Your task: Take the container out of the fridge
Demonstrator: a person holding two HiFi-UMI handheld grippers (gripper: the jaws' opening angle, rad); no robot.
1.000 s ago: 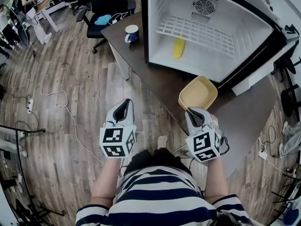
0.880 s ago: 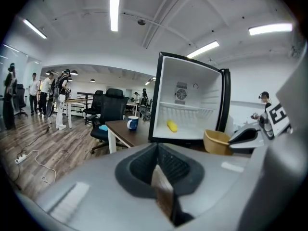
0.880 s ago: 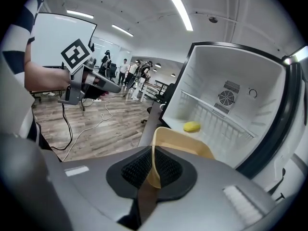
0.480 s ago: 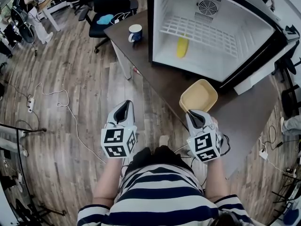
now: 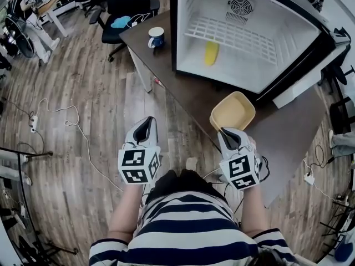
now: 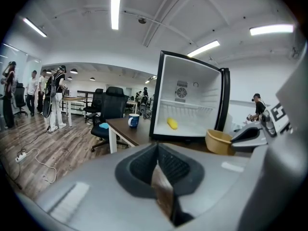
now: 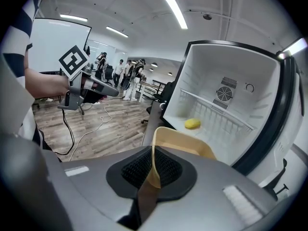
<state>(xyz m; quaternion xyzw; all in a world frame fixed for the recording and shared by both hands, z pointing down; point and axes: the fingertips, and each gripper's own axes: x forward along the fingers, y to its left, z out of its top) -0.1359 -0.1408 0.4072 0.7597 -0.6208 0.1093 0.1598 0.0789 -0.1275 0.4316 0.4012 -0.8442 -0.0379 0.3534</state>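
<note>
Barely budged since a second ago: same pose, same spot, only a slight sway of the view. Pinching the near rim of the beige container (image 5: pixel 233 111) with the right gripper (image 5: pixel 226 131), pads clenched on the thin wall, likely because the rim offers the only edge narrow enough to bite. Already clear of the open fridge (image 5: pixel 186 15), just in front of it, over or on the brown table (image 5: pixel 191 96); hard to say which. Keeping the left gripper (image 5: pixel 145 127) squeezed together on nothing, off to the side, presumably out of the way. Leaving a yellow item (image 5: pixel 211 53) inside the fridge and a mug (image 5: pixel 156 38) on the table's far corner
</note>
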